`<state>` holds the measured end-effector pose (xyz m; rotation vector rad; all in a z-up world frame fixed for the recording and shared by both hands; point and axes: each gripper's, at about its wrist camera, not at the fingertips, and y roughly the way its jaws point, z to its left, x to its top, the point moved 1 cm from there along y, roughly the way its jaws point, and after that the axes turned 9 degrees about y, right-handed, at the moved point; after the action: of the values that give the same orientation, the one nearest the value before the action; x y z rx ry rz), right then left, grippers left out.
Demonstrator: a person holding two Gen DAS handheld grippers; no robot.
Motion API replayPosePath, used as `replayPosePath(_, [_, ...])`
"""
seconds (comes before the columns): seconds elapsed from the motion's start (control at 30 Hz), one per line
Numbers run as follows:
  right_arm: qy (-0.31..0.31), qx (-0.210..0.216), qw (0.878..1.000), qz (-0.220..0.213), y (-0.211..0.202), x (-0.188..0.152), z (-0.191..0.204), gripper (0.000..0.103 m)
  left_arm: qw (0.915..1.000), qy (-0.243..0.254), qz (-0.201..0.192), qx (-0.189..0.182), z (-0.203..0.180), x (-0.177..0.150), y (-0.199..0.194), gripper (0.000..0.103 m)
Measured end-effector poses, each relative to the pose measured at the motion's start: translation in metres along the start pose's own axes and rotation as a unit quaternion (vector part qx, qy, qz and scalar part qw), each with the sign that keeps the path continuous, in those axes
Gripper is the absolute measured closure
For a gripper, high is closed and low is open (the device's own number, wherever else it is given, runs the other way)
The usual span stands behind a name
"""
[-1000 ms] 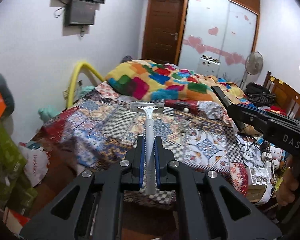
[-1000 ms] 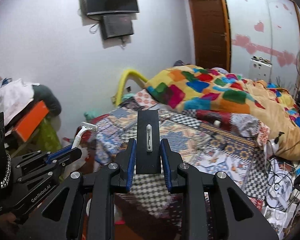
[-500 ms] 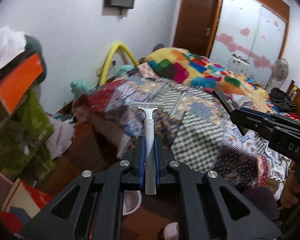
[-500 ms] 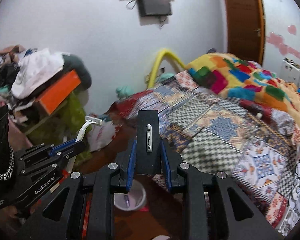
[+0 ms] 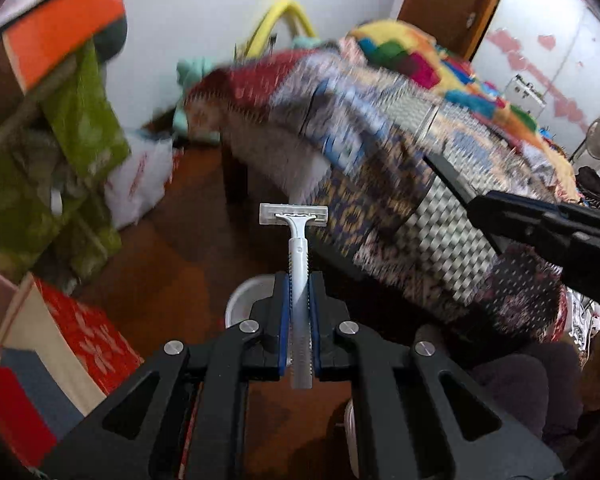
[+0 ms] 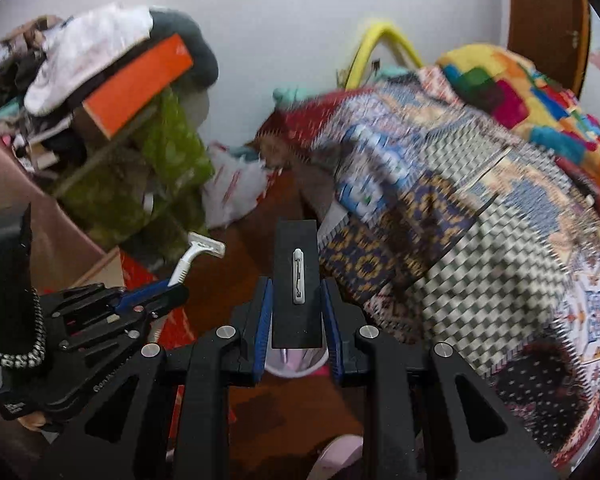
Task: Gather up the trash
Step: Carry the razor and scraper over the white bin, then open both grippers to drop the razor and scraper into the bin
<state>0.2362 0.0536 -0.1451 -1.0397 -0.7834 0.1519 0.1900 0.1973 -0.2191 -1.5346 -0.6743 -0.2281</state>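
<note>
Two pieces of trash carried toward a bin beside the bed. The left gripper [image 5: 299, 312] is clamped on the ribbed handle of a white plastic disposable razor [image 5: 298, 276], its capped head standing clear ahead of the blue pads. The right gripper [image 6: 298, 312] is closed on the long edges of a flat black rectangular card bearing a small white clip-like piece [image 6: 298, 280]. Below both, partly hidden by the fingers, sits a small pale round waste bin [image 6: 294, 364] on the dark wooden floor, just beside the patchwork-covered bed [image 6: 440, 216]. Both items look light and stiff; the razor's smooth handle could slip, so the mid-handle grip suits it, well away from the blades. The card is best pinched by its edges, as shown.
</note>
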Motion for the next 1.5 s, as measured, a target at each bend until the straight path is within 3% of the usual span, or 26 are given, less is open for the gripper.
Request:
replayPosePath(0.27, [-0.002,0.002,0.996,0.084,0.064,-0.008,0.001,0.081,0.9962,-0.026,0.082,-0.013,0.017,-0.029,0.065,0.095])
replayPosePath(0.4, [-0.002,0.005,0.994,0.11,0.088,-0.007,0.0,0.081,0.9935,-0.043,0.103,-0.022,0.022,-0.029,0.087,0.095])
replayPosePath(0.6, [-0.007,0.026,0.99,0.137,0.109,-0.001,0.005,0.08,0.9915,-0.058,0.114,-0.025,0.031,-0.017,0.103,0.095])
replayPosePath(0.73, [-0.009,0.002,0.989,0.148,0.119,-0.001,0.003,0.069,0.9924,-0.052,0.111,-0.008,0.032,-0.013,0.101,0.078])
replayPosePath(0.83, [-0.009,0.005,0.988,0.151,0.119,-0.003,-0.001,0.068,0.9931,-0.049,0.107,-0.003,0.033,-0.015,0.095,0.078])
replayPosePath(1.13, [-0.015,0.009,0.993,0.117,0.079,-0.003,-0.011,0.068,0.9967,-0.041,0.069,0.008,0.02,-0.01,0.052,0.078])
replayPosePath(1.4, [-0.047,0.002,0.999,0.023,0.003,0.0,-0.006,0.068,0.9996,-0.014,-0.001,0.023,-0.012,0.008,-0.011,0.078])
replayPosePath(1.47, [-0.046,0.002,0.999,-0.004,-0.019,0.0,-0.007,0.063,0.9994,-0.011,-0.021,0.025,-0.021,0.013,-0.029,0.076])
replayPosePath(1.5, [-0.045,0.002,0.999,-0.017,-0.029,0.0,-0.009,0.055,0.9992,-0.009,-0.029,0.026,-0.025,0.014,-0.036,0.075])
